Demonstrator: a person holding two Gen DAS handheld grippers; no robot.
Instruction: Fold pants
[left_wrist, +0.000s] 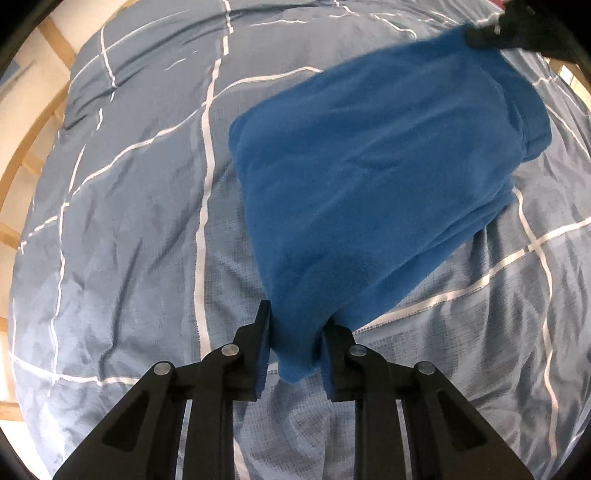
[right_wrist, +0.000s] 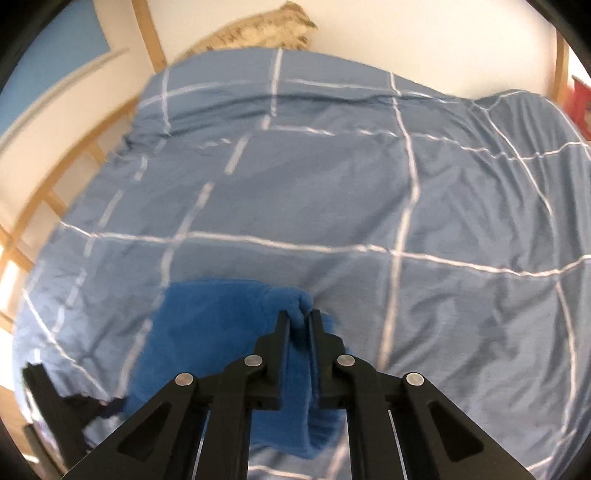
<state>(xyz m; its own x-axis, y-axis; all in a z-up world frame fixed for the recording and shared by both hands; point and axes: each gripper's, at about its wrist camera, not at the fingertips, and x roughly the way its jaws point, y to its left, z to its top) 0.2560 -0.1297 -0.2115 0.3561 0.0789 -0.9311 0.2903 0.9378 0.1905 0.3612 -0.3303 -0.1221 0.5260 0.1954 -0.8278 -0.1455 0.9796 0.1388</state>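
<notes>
My left gripper (left_wrist: 297, 328) pinches the near corner of the blue pants (left_wrist: 373, 166) between its two fingers, the fleece bunched and hanging down through the gap. My right gripper (right_wrist: 300, 321) is clamped on a gathered knot of the same fabric at the far right end. The pants lie folded into a thick slab across the grey-blue checked duvet (left_wrist: 129, 221), stretched between my two grips, with a wooden bed frame (right_wrist: 40, 206) showing at the left.

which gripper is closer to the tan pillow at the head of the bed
Right. The right gripper, pinching the blue pants, faces the tan pillow; the left gripper holds the opposite end.
</notes>
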